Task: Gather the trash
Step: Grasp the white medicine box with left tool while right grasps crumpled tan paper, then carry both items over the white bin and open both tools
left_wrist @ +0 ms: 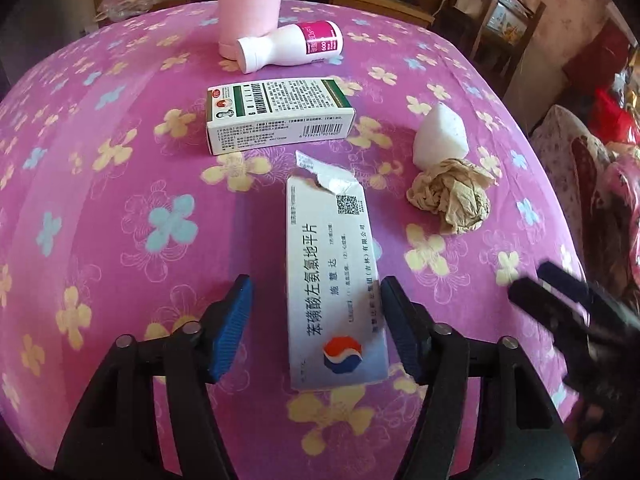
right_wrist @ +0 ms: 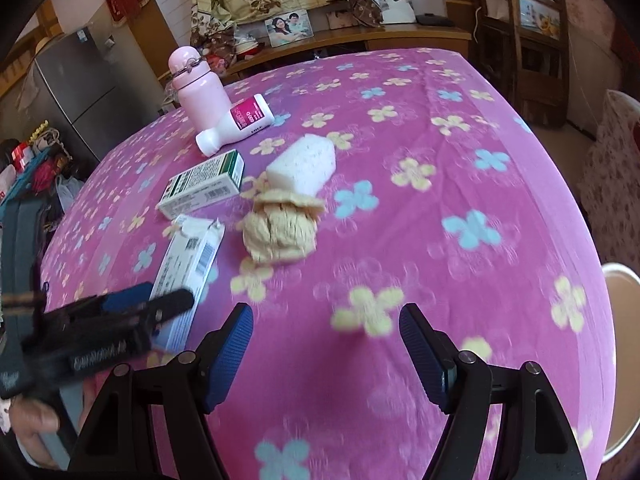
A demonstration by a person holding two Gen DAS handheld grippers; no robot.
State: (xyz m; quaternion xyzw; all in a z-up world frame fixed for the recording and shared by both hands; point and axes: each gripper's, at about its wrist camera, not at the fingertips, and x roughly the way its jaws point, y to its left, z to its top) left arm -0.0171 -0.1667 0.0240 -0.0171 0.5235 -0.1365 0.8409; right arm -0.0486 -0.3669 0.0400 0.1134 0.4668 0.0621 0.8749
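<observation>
A torn white medicine box (left_wrist: 334, 280) lies flat on the pink flowered tablecloth (left_wrist: 100, 208), its near end between my open left gripper's (left_wrist: 316, 320) blue pads; it also shows in the right wrist view (right_wrist: 188, 264). A crumpled brown paper ball (left_wrist: 450, 198) (right_wrist: 280, 228) lies to its right, with a white foam block (left_wrist: 440, 136) (right_wrist: 302, 164) behind it. A green-and-white box (left_wrist: 276, 116) (right_wrist: 204, 184) and a toppled white bottle (left_wrist: 288, 46) (right_wrist: 236, 124) lie farther back. My right gripper (right_wrist: 326, 340) is open and empty over bare cloth, short of the paper ball.
A pink flask (left_wrist: 250, 4) (right_wrist: 198, 88) stands upright at the back beside the bottle. A white round bin rim (right_wrist: 624, 360) sits off the table's right edge. Chairs and a wooden shelf (right_wrist: 532, 40) stand beyond the table.
</observation>
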